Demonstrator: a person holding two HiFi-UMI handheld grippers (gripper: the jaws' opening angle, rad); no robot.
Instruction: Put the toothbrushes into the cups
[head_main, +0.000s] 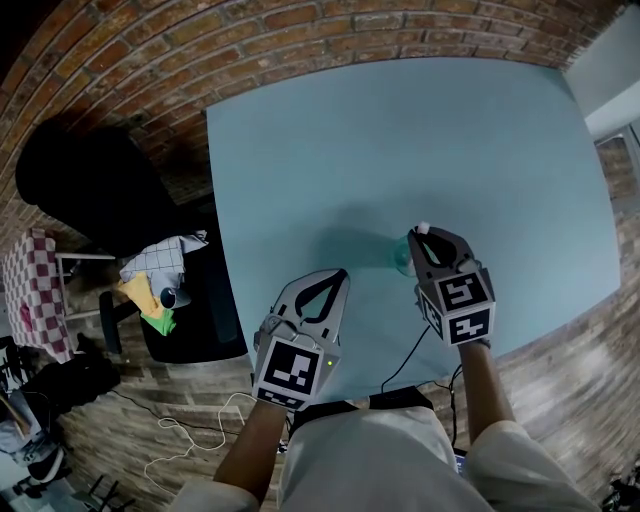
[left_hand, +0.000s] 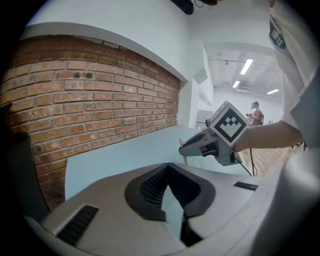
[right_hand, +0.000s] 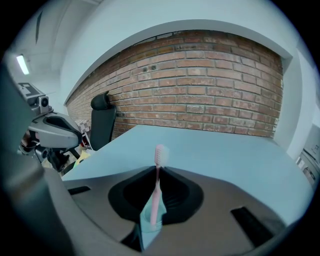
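Because the light-blue table (head_main: 330, 170) gives the cup no support at its sides, the chief hazard is tipping. A sideways pull from the right gripper (right_hand: 158, 169) (jaws clamped on the brush handle) could lever the small teal cup (head_main: 402, 258) over or push it toward the near edge. The left gripper (left_hand: 167, 166), jaws together and empty, hovers close by and steadies nothing. The pink toothbrush (right_hand: 157, 192) stands upright, bristled head uppermost, its lower end apparently inside the cup. Slender and light, it would probably lean once released.
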